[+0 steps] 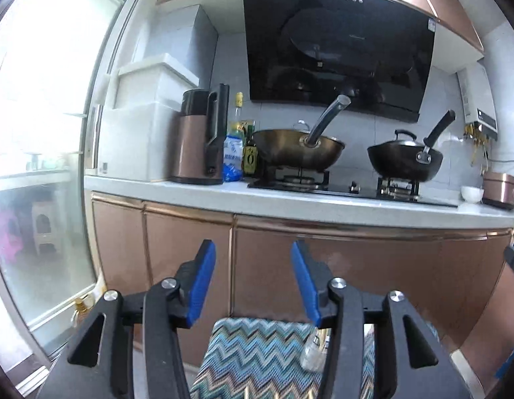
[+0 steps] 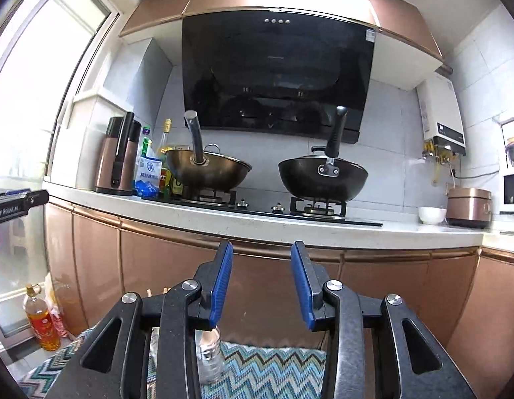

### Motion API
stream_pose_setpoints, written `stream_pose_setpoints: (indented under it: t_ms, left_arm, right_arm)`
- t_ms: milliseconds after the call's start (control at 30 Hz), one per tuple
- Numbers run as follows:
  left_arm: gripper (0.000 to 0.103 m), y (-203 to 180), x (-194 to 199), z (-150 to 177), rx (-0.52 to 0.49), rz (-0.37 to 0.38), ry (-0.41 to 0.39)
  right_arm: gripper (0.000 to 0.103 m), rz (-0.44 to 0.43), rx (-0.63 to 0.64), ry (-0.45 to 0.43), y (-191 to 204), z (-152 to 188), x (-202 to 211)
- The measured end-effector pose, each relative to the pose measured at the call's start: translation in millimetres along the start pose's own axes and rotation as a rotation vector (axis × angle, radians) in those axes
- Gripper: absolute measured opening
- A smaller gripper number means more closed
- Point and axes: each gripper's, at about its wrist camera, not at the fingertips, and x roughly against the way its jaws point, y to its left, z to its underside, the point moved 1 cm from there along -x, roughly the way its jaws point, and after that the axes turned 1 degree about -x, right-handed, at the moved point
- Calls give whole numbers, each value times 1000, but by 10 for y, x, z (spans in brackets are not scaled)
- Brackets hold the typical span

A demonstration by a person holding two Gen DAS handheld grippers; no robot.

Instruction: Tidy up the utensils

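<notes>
Both tools raised, spread and empty, facing the stove.
Left tool [image 1: 253,279] and right tool [image 2: 261,279] hang above the utensils [image 1: 323,340] (mostly hidden) beside the jar [image 2: 208,355] on the cloth [image 2: 266,369]; a blind descent could topple it.

Glossy black glass hood [image 2: 276,73], shiny coppery cabinet doors [image 2: 177,266], brassy metal wok [image 1: 298,148], matt black pan [image 2: 323,179], woven zigzag cloth [image 2: 266,369].
</notes>
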Motion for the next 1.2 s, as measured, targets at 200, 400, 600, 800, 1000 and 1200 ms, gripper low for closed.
stream_pose_setpoints:
  t_ms: [200, 400, 600, 800, 1000, 1200]
  left_arm:
    - [46, 207, 307, 46, -9, -16, 51]
    - [46, 294, 450, 212, -34, -1, 144]
    - [46, 324, 354, 517, -26, 52, 296]
    - [46, 345, 91, 880, -17, 65, 436]
    - [45, 332, -456, 1362, 13, 122, 671]
    - [45, 303, -1146, 1910, 52, 172, 926]
  right_arm:
    - [36, -5, -28, 11, -118, -55, 324]
    - [36, -30, -49, 66, -151, -5, 477]
    - [36, -94, -56, 203, -112, 192, 385]
    - [26, -175, -90, 386, -38, 573, 88]
    - [22, -332, -176, 626, 184, 1077, -388]
    - [19, -437, -243, 864, 569, 1684, -963]
